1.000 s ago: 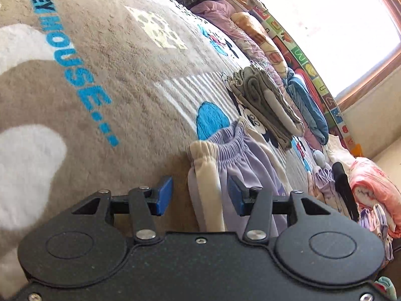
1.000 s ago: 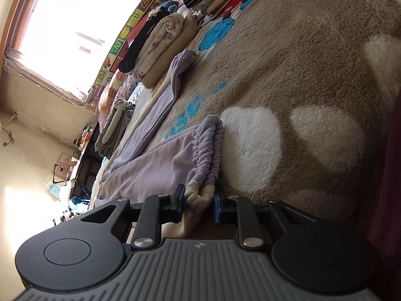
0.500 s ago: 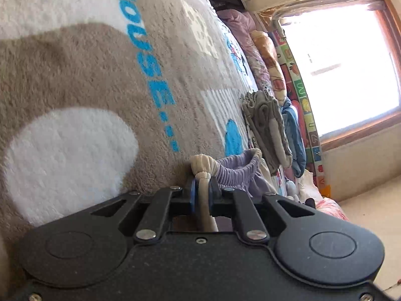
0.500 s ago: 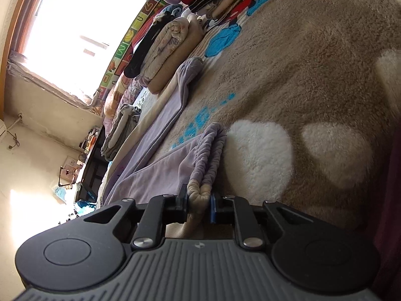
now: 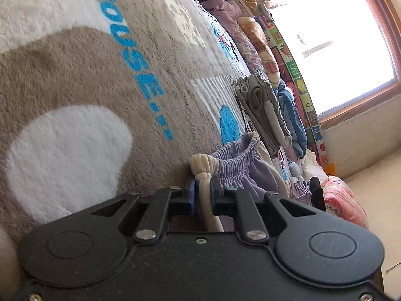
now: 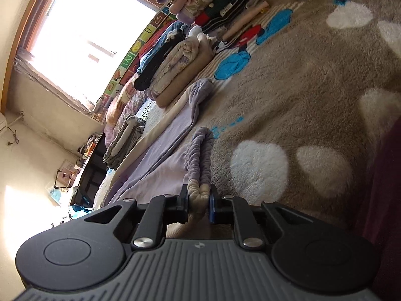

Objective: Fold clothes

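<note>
lilac trousers' waistband (image 5: pixel 235 158) pinched, left gripper (image 5: pixel 203 195), right gripper (image 6: pixel 199 202)

lilac trousers (image 6: pixel 160 165), flat on blanket, waistband pinched

A plush grey-brown bed blanket (image 5: pixel 75 57) with white patches and blue lettering carries lilac elastic-waist trousers (image 6: pixel 155 165) near, folded grey garments (image 5: pixel 263 110) farther off, and folded clothes stacks (image 6: pixel 180 62) beyond.
</note>
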Motion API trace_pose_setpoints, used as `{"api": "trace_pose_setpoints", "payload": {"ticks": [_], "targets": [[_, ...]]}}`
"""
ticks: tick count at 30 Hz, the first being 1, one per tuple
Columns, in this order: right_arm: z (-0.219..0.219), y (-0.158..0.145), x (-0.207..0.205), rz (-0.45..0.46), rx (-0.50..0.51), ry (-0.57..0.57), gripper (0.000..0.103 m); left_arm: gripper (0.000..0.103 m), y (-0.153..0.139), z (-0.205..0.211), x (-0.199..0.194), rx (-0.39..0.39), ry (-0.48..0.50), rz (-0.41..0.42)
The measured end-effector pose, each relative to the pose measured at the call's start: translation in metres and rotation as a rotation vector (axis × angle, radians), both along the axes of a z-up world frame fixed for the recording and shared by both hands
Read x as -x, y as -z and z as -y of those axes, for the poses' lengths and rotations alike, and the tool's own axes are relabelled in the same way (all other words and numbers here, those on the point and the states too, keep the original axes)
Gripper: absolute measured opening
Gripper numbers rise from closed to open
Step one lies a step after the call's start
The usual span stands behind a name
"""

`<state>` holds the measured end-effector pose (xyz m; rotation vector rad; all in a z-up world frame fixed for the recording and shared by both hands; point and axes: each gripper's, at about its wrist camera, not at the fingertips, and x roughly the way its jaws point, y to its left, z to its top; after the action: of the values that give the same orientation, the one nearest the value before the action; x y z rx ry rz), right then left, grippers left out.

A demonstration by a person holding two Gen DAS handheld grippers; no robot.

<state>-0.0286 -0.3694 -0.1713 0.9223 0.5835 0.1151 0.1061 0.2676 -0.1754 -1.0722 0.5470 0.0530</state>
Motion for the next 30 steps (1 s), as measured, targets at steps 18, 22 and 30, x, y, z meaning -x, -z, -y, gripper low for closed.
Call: {"api": "trace_pose_setpoints", "payload": {"ticks": [18, 22, 30], "targets": [[-0.033, -0.040, -0.023, 0.061, 0.335, -0.107, 0.035, 0.016, -0.062, 0.057, 0.019, -0.378, 0.107, 0.128], [-0.045, -0.032, -0.053, 0.015, 0.397, -0.163, 0.035, 0.018, -0.053, 0.139, 0.014, -0.523, 0.376, 0.138], [-0.035, -0.019, -0.040, -0.049, 0.369, -0.147, 0.033, 0.052, -0.034, 0.245, 0.033, -0.949, 0.769, 0.188]]}}
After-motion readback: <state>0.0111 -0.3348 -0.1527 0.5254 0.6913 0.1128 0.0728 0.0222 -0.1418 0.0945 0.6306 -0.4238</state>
